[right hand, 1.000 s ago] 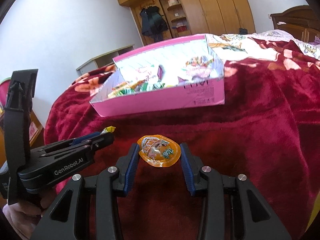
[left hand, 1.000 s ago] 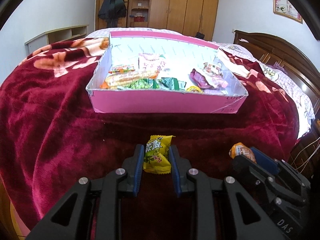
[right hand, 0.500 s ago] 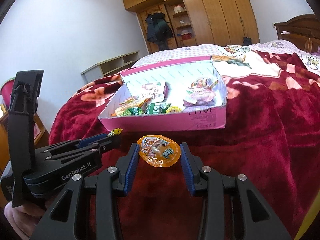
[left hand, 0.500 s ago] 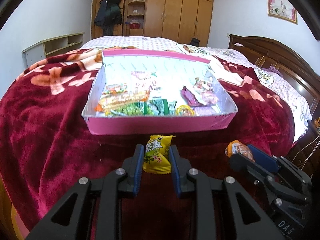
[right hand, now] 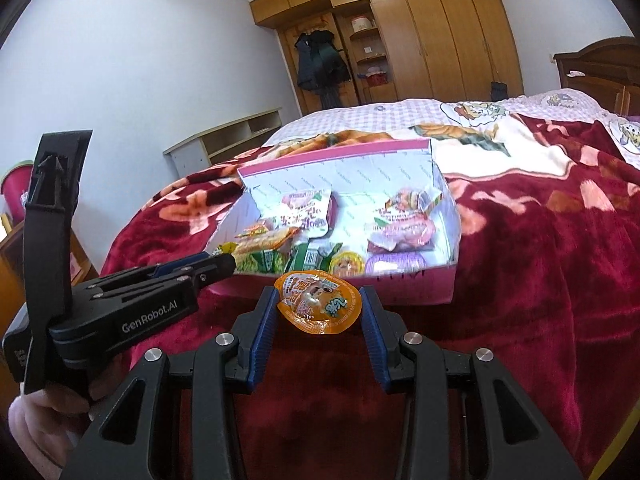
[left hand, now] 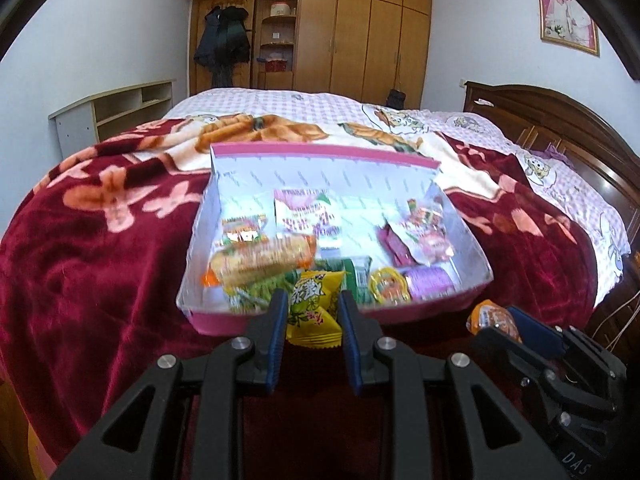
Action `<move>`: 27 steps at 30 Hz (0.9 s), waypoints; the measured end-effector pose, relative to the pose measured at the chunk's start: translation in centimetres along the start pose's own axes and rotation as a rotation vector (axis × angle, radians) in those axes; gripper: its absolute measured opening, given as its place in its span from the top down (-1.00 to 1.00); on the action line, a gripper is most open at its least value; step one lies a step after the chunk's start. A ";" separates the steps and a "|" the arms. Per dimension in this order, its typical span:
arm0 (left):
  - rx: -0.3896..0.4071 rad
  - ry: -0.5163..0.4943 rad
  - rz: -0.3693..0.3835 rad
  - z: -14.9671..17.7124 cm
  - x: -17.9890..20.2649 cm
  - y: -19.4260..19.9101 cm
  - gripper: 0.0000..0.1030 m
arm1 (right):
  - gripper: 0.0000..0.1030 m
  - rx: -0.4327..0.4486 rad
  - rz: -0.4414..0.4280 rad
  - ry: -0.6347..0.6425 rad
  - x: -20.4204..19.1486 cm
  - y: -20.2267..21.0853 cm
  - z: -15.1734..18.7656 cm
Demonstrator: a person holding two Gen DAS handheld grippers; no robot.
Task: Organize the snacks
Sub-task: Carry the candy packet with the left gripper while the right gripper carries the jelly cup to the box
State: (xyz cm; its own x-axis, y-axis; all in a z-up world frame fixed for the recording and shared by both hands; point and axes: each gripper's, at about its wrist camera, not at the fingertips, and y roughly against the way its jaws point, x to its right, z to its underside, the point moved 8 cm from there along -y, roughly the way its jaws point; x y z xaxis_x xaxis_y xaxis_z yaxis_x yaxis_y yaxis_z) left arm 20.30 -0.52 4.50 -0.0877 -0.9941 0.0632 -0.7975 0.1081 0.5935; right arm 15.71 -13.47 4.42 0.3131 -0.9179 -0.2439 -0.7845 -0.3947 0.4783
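The yellow candy packet (left hand: 314, 308) sits pinched between the pads of the left gripper (left hand: 313, 312), which is closed tight on it, held in the air just short of the pink box's (left hand: 280, 322) near wall. The orange jelly cup (right hand: 320, 306) is clamped across its rim by the right gripper (right hand: 320, 308), jaws partly closed on it, likewise short of the box's near wall. The box rests on the red blanket (left hand: 100, 280) of the bed, at 12 o'clock from both grippers, already holding a heap of wrapped snacks (left hand: 260, 256).

To do this step well, I would carry both pieces clear over the near wall before letting go, since the cardboard edge looks flimsy and a bump could tip it. The bare patch of floor in the box's middle, at 12 o'clock, seems the best target; release low, so the light packet does not bounce out.

Compared with a second ago, both grippers have risen and come closer: the box then showed mostly its pink front wall, whereas now its inside is seen from above. The grips are unchanged.
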 end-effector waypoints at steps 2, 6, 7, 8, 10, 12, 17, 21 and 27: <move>0.007 -0.004 -0.004 -0.6 0.0 -0.3 0.48 | 0.19 -0.001 -0.004 0.000 0.1 -0.4 -0.4; 0.020 -0.008 -0.010 -1.8 -0.1 -0.9 0.48 | 0.19 0.000 -0.004 0.008 0.2 -1.1 -1.3; 0.022 -0.008 -0.011 -2.1 -0.1 -1.1 0.48 | 0.19 0.002 -0.002 0.011 0.2 -1.2 -1.5; 0.024 -0.008 -0.013 -2.5 -0.1 -1.4 0.48 | 0.19 0.004 -0.002 0.013 0.3 -1.5 -1.8; 0.029 -0.012 -0.015 -3.0 -0.1 -1.7 0.48 | 0.19 0.006 -0.002 0.016 0.4 -1.7 -2.3; 0.035 -0.015 -0.020 -3.6 -0.1 -2.1 0.48 | 0.19 0.007 0.000 0.020 0.6 -2.1 -3.0; 0.047 -0.021 -0.033 -5.0 -0.1 -3.1 0.48 | 0.19 0.011 0.007 0.026 1.1 -3.2 -4.3; 0.050 -0.019 -0.040 -5.8 -0.1 -4.2 0.48 | 0.19 0.007 0.017 0.037 1.6 -4.1 -5.1; 0.043 -0.015 -0.058 -6.6 -0.4 -6.2 0.48 | 0.19 0.003 0.031 0.046 2.1 -5.6 -5.9</move>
State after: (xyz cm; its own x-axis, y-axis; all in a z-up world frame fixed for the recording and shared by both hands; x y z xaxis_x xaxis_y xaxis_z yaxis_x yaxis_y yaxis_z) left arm 29.24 -0.76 6.05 -0.0496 -0.9986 0.0178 -0.8263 0.0511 0.5609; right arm 23.91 -13.46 6.25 0.3135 -0.9304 -0.1897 -0.7957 -0.3664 0.4822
